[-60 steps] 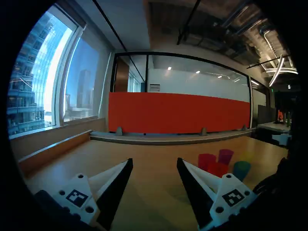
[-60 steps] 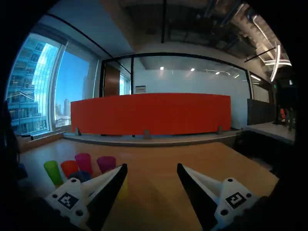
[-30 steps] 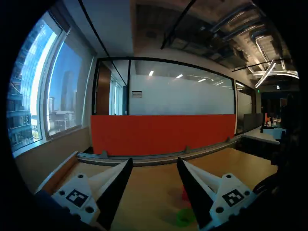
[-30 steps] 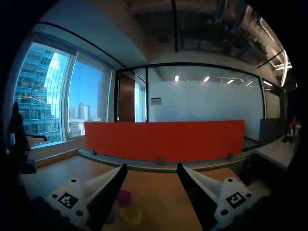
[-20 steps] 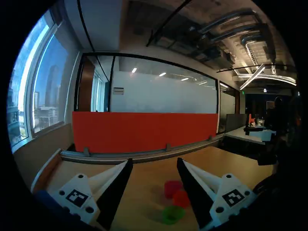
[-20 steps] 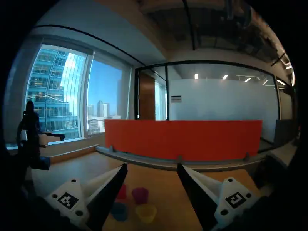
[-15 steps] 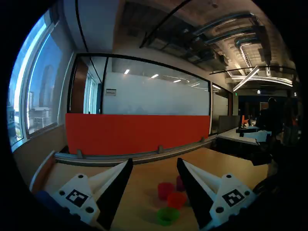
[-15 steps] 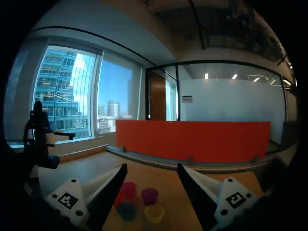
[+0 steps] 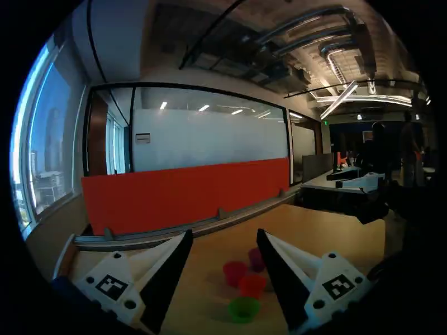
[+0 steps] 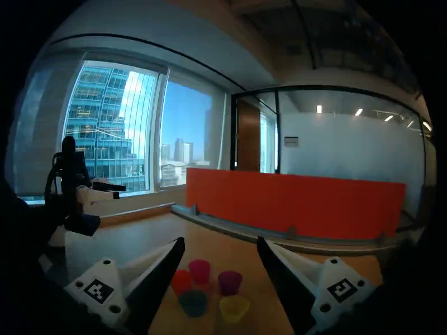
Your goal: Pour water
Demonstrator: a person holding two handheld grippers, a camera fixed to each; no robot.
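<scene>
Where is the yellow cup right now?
In the right gripper view, the yellow cup stands on the wooden table, low near the middle of the picture. It is just nearer the camera than the purple cup and right of the blue cup.

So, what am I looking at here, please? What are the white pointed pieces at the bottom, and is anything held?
There is no robot: a person holds one tool in each hand. The white pointed pieces are each tool's two fingers, seen by a camera riding on it. One picture comes from the left hand-held gripper, the other from the right hand-held gripper. Both are open and hold nothing. Ahead, on a wooden table, stand small coloured cups, among them a green cup, a yellow cup and a blue cup. Behind them is an orange partition.
</scene>
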